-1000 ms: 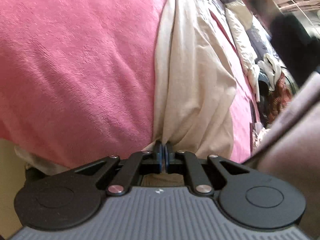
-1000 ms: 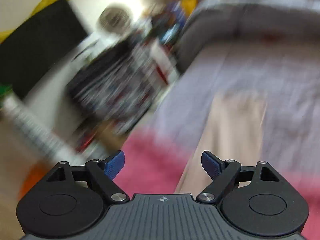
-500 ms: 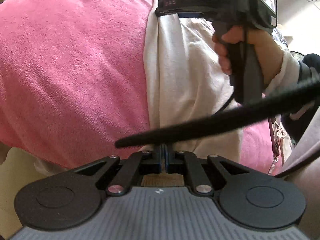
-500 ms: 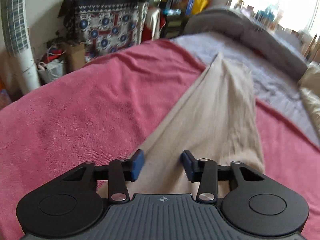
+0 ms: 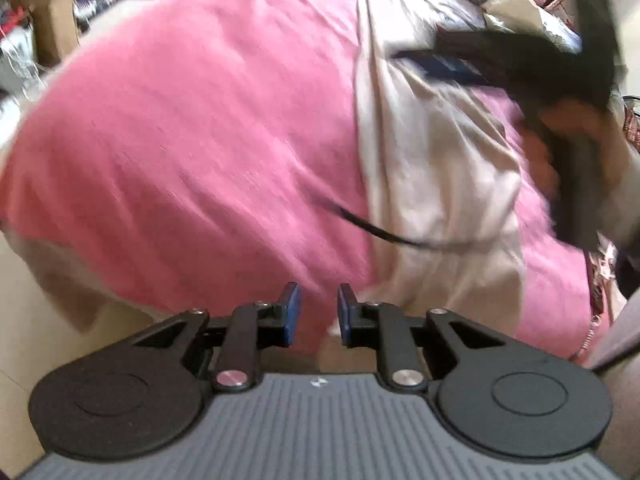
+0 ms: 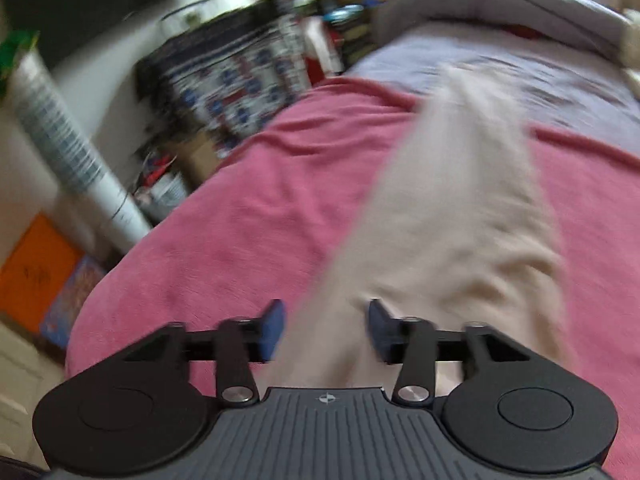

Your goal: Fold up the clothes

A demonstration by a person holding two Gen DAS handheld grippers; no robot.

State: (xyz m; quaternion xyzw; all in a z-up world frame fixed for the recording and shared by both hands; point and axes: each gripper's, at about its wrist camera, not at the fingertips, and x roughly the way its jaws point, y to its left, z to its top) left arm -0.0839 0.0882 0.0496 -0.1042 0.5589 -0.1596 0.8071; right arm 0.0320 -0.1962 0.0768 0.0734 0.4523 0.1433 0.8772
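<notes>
On pink fleece blanket (image 5: 192, 128), long beige cotton garment (image 5: 432, 168) lies stretched out flat, no fold made yet, whole fold left. Left gripper (image 5: 318, 312) jaws opening, cloth released; half a second ago clamped on hem. Right gripper (image 6: 326, 330) jaws opening, nothing pinched, garment beneath; view now blurred.

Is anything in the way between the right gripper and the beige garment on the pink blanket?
Nothing visible. The right gripper, jaws opening, sits directly over the beige garment spread on the pink blanket, with no cloth pinched between its pads. The view is motion-blurred.
</notes>
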